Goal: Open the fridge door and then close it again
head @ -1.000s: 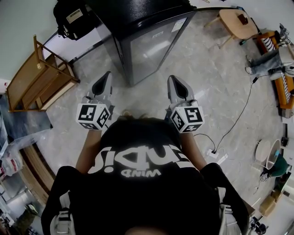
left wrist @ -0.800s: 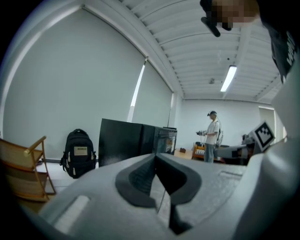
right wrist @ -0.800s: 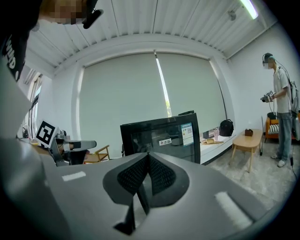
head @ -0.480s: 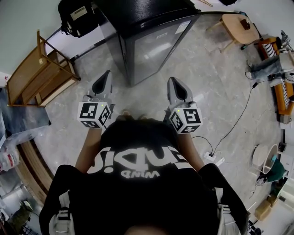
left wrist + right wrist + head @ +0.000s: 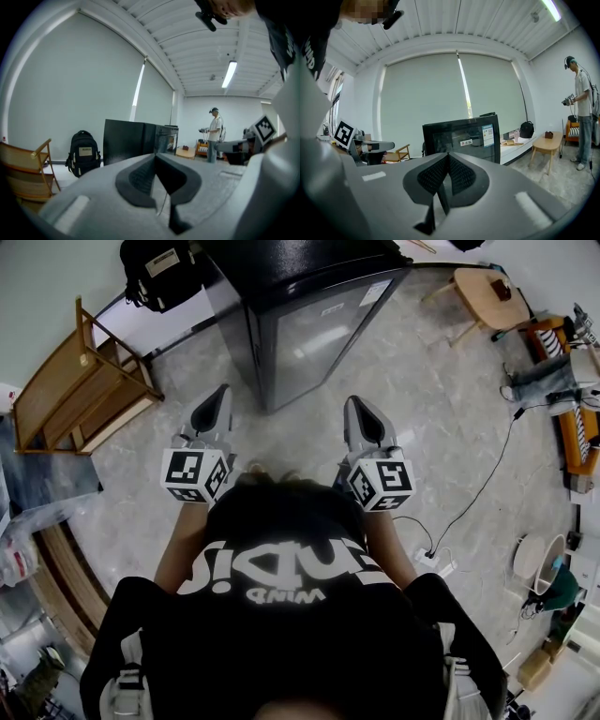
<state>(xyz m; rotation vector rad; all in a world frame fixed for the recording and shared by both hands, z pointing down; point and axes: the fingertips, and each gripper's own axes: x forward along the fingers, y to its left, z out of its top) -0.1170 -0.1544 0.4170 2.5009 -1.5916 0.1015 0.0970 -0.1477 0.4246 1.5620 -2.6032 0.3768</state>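
In the head view, the black, box-shaped fridge [image 5: 281,277] with its glossy glass-fronted door [image 5: 323,329] stands on the pale marble-patterned floor [image 5: 450,437]. It is ahead of the person and well apart from both tools, with the door shut. The grey plastic left gripper [image 5: 219,394] and grey plastic right gripper [image 5: 357,405] are held side by side, pointing toward it and touching nothing. In the left gripper view, the left gripper [image 5: 154,158] has its dark ribbed pads pressed together with nothing between them. The fridge [image 5: 133,140] sits beyond, with a black backpack [image 5: 83,152] beside it against the wall. In the right gripper view, the right gripper [image 5: 448,157] is likewise closed and empty, and the fridge door [image 5: 461,138] faces it squarely. The door is probably rigid and fairly heavy, its glass slippery, and a seal may resist at first. A pull at the free vertical edge, away from the hinge, looks best, since no handle can be made out.
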